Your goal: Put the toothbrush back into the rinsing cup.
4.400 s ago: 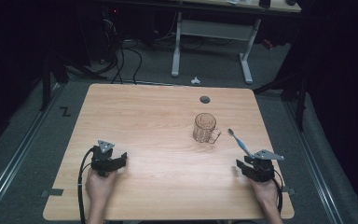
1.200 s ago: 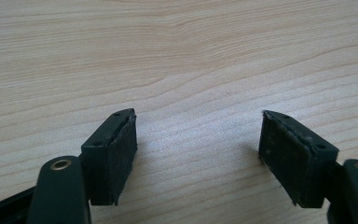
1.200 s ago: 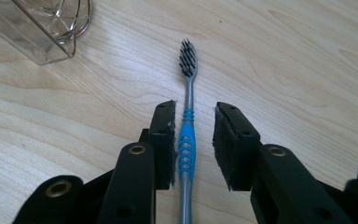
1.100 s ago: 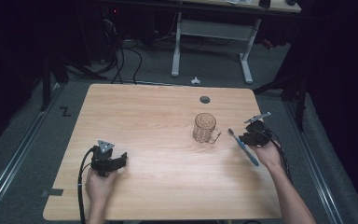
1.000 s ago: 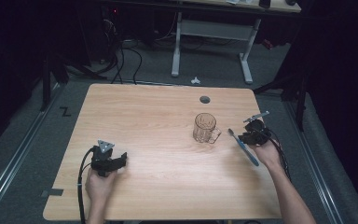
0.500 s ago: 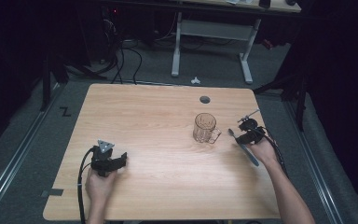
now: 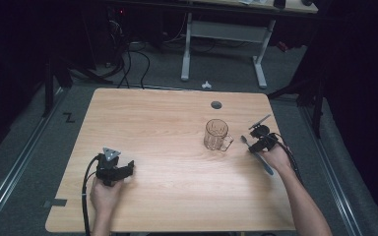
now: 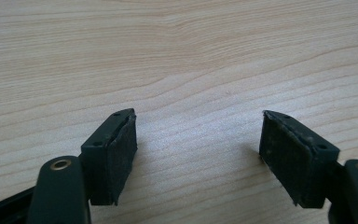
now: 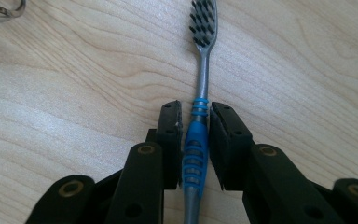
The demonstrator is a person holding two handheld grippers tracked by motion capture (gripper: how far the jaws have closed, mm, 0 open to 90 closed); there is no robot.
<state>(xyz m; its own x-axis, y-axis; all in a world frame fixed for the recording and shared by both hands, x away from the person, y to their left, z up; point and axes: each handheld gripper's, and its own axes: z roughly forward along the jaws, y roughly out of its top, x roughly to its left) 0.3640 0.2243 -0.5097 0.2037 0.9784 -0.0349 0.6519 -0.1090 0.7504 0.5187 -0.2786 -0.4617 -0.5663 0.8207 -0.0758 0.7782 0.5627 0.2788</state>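
- Toothbrush: lies flat on the wooden table, bristles up and head pointing away from the person, just right of the mug. Blue ribbed grip section sits between the jaws of the right gripper; grey neck and dark bristled head reach out beyond them. In the high view the toothbrush shows as a slim blue-grey stick under the right hand.
- Right gripper: jaws have just been closing on the toothbrush, one pad on each side of the blue grip, at most a sliver of gap left; judged clamped on the handle. Grip taken at the thick ribbed part, probably because it gives the firmest hold and leaves the head free.
- Right gripper, high view: low over the table, right of the mug handle.
- Glass mug: upright, empty, handle turned toward the right gripper; near the toothbrush but apart from it. Likely destination for the toothbrush, to judge by its nearness.
- Left gripper: jaws wide apart, only bare wood grain between the pads; parked near the front left of the table, well apart from the work, seemingly idle.
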